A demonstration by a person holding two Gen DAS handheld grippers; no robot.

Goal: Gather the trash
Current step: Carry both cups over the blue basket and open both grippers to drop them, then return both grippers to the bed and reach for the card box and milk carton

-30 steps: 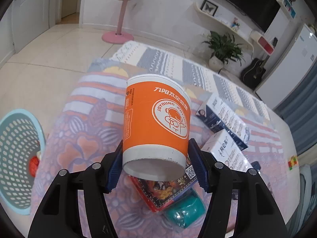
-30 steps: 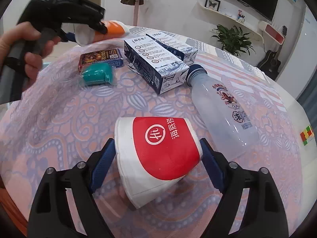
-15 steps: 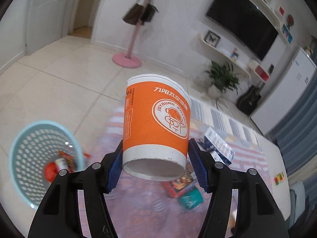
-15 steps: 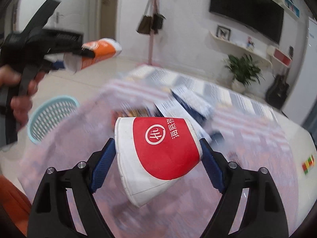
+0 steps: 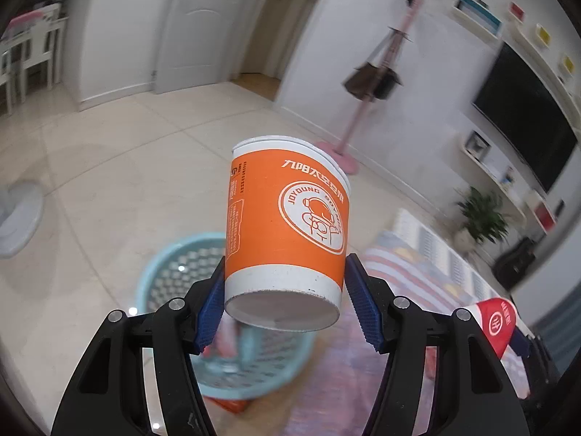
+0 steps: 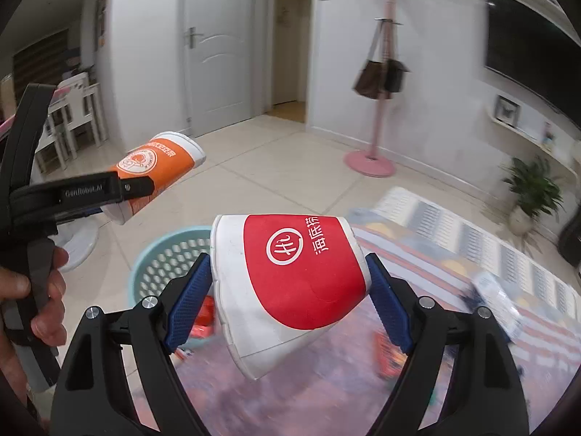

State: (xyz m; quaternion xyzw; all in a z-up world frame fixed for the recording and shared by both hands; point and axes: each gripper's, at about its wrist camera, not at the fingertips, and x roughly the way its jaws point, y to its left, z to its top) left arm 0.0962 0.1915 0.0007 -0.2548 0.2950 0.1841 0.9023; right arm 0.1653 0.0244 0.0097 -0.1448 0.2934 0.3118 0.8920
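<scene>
My left gripper (image 5: pixel 285 305) is shut on an orange paper cup (image 5: pixel 287 232) with a white base, held base toward the camera above the light blue perforated basket (image 5: pixel 170 276) on the floor. My right gripper (image 6: pixel 288 301) is shut on a squashed red and white paper cup (image 6: pixel 290 276), held over the table edge beside the same basket (image 6: pixel 163 258). In the right wrist view the left gripper (image 6: pixel 120 190) with the orange cup (image 6: pixel 156 167) is at the left, held by a hand (image 6: pixel 40 305). The red cup (image 5: pixel 497 319) shows at the right edge of the left wrist view.
The table with its patterned pink and purple cloth (image 6: pixel 326 392) is below and to the right, with boxes (image 6: pixel 497 294) blurred on it. Trash lies inside the basket. A pink coat stand (image 6: pixel 377 109), white doors, a potted plant (image 6: pixel 530 192) and tiled floor (image 5: pixel 127 167) lie beyond.
Both grippers have lifted off the table and swung left, each keeping its cup. The basket, earlier at the far left, now lies right below the cups.
</scene>
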